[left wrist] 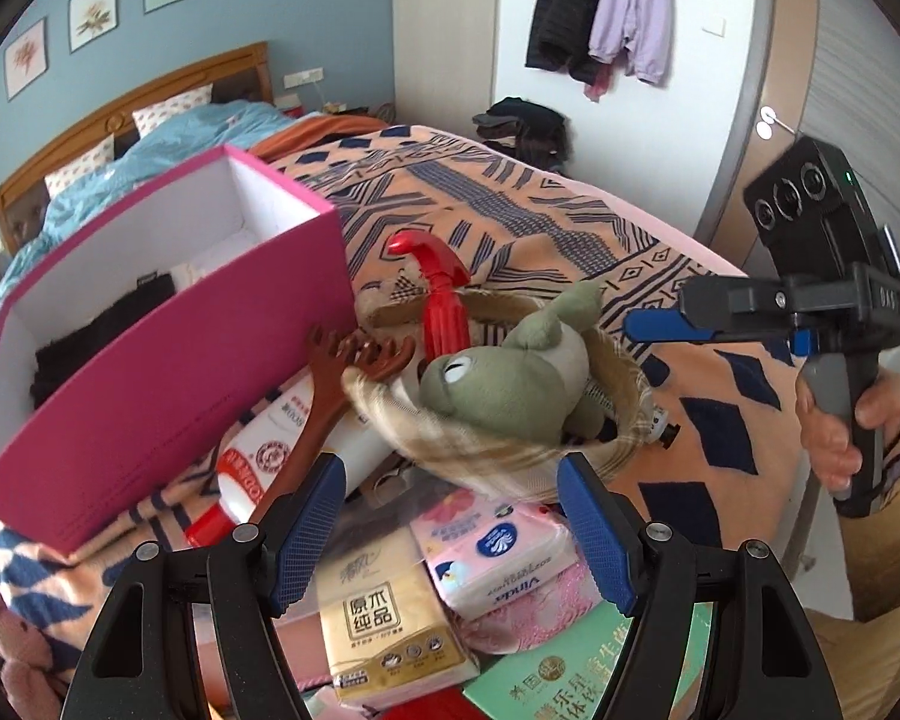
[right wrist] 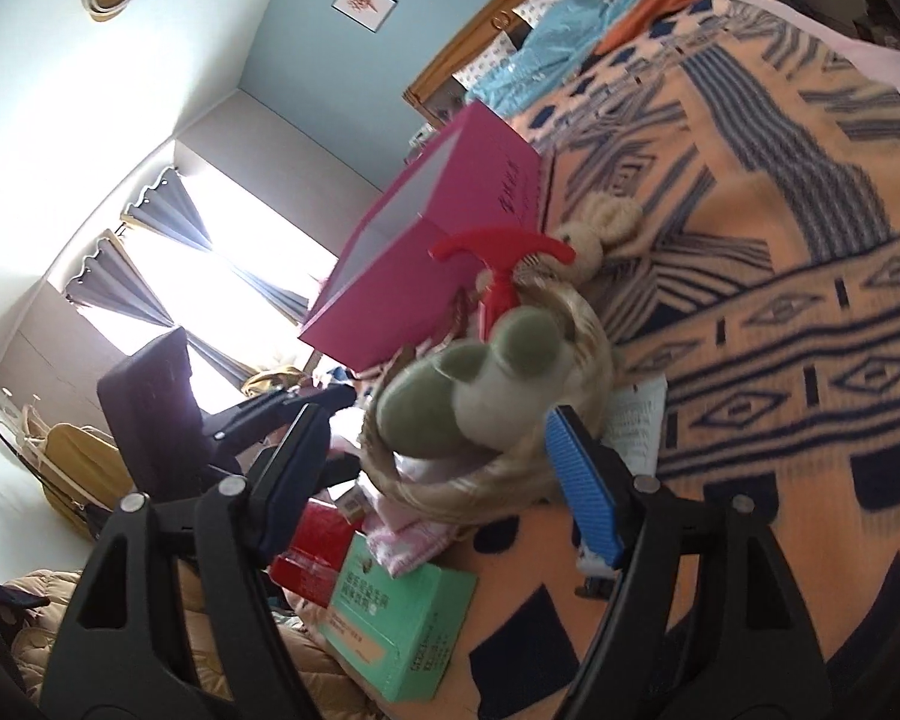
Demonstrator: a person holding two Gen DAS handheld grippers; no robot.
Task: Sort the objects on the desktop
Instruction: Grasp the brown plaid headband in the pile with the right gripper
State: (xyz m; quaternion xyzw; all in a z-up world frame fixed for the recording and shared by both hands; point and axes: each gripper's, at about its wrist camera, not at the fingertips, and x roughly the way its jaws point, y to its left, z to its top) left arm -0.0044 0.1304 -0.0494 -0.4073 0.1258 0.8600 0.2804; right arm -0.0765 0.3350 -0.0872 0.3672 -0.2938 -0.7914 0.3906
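The left gripper is wide open and holds nothing. Under its blue pads lie a yellow tissue pack and a pink tissue pack. Just past the pads sits a woven basket, blurry at its rim, with a green stuffed toy inside. A brown wooden fork and a red plastic tool poke up beside the toy. A big pink box stands to the left on the patterned blanket; something black lies inside, hard to make out.

The right gripper is open wide too, with the basket between its pads. I cannot tell if they touch it. A green box sits below.
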